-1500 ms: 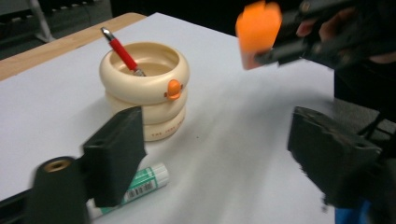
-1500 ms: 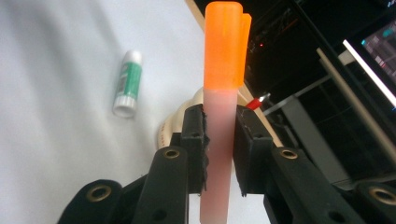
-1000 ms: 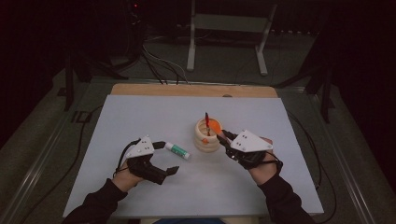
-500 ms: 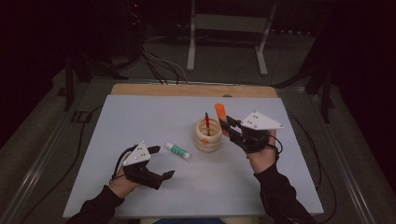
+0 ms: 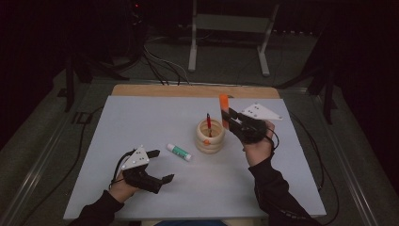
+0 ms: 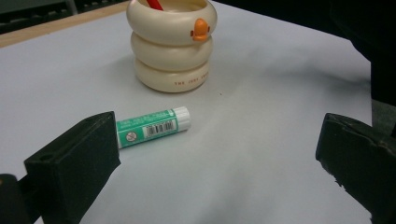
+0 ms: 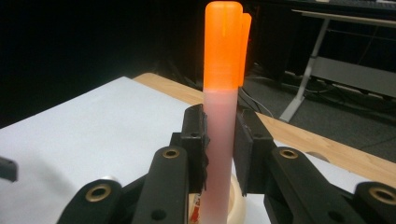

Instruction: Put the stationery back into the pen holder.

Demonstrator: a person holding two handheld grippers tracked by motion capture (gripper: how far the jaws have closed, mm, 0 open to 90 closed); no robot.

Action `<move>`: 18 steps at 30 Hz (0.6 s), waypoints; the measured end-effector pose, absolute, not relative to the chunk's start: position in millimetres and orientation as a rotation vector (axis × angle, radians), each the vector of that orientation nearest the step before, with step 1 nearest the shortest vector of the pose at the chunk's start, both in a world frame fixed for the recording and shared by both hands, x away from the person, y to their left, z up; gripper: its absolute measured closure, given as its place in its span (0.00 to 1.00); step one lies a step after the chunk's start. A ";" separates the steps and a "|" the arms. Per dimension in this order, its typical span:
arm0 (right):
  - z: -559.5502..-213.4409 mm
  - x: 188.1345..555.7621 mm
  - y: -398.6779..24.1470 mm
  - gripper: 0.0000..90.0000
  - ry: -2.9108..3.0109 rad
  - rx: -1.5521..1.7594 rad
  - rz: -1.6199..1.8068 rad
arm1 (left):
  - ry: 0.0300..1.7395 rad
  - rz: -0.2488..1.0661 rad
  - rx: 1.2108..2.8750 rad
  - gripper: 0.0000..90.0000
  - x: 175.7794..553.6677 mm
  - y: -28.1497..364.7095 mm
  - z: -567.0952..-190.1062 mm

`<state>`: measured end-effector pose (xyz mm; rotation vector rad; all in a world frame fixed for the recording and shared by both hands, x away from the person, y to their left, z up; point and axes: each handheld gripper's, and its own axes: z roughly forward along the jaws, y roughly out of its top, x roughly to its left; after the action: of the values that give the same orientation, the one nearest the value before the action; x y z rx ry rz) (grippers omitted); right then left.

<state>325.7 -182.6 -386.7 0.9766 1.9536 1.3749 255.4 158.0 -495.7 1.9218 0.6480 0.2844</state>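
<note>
Orange marker (image 5: 224, 109) has risen from the holder (image 5: 210, 136), clamped in right tool (image 5: 231, 117).

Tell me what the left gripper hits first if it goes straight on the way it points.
Probably the glue stick: it lies just ahead of the left gripper, beside one of its open jaws. The cream holder stands behind it. Depth is hard to judge.

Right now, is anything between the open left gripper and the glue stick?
Nothing visible. The glue stick lies on bare table just ahead of the left gripper, and the cup stands behind it, apart.
</note>
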 end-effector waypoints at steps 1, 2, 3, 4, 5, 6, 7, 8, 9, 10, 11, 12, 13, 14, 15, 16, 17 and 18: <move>-387.5 327.5 -181.5 0.84 1.945 0.985 1.370 | 0.650 0.289 1.922 0.00 255.1 158.7 -496.0; -388.4 329.5 -180.6 0.84 1.942 0.998 1.370 | 0.653 0.292 1.915 0.00 254.7 159.3 -496.5; -389.5 331.4 -179.8 0.84 1.933 1.016 1.368 | 0.656 0.291 1.909 0.00 254.4 160.0 -496.8; -390.9 333.3 -179.2 0.84 1.925 1.031 1.365 | 0.660 0.294 1.907 0.00 254.3 160.5 -497.1; -392.1 335.6 -178.5 0.84 1.924 1.043 1.365 | 0.663 0.298 1.909 0.00 254.1 161.1 -497.5; -393.5 337.4 -177.7 0.84 1.918 1.058 1.368 | 0.665 0.304 1.903 0.00 253.9 161.6 -498.0; -394.9 339.1 -176.8 0.84 1.911 1.068 1.365 | 0.668 0.306 1.903 0.00 254.1 162.3 -498.4; -396.5 340.8 -175.9 0.84 1.908 1.076 1.360 | 0.671 0.307 1.900 0.00 254.5 162.8 -498.8; -398.3 342.5 -175.1 0.84 1.903 1.085 1.357 | 0.674 0.308 1.899 0.00 254.6 163.6 -498.9; -400.0 344.3 -174.3 0.84 1.898 1.098 1.350 | 0.675 0.310 1.896 0.00 254.7 164.3 -498.9; -401.9 346.2 -173.8 0.84 1.899 1.109 1.352 | 0.678 0.311 1.891 0.00 254.9 164.7 -498.9; -403.9 347.9 -173.0 0.84 1.898 1.124 1.351 | 0.679 0.312 1.892 0.00 255.1 164.9 -498.9; -406.0 349.8 -172.8 0.84 1.894 1.130 1.348 | 0.678 0.315 1.890 0.00 255.0 165.0 -499.0; -408.2 351.6 -172.3 0.84 1.899 1.140 1.356 | 0.679 0.314 1.887 0.00 254.8 165.2 -499.3; -410.4 353.3 -171.8 0.84 1.905 1.150 1.358 | 0.680 0.311 1.888 0.00 254.9 165.1 -499.6; -412.6 354.6 -171.0 0.84 1.905 1.159 1.357 | 0.679 0.312 1.890 0.00 255.0 165.2 -500.0; -414.6 355.8 -170.0 0.84 1.911 1.163 1.358 | 0.682 0.310 1.888 0.00 255.0 165.4 -500.4; -416.6 356.9 -168.8 0.84 1.915 1.169 1.356 | 0.685 0.309 1.886 0.00 255.2 165.6 -500.7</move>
<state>356.9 -168.8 -416.6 1.1691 1.9151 1.3558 255.2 165.6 -500.7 1.8862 0.6848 0.3086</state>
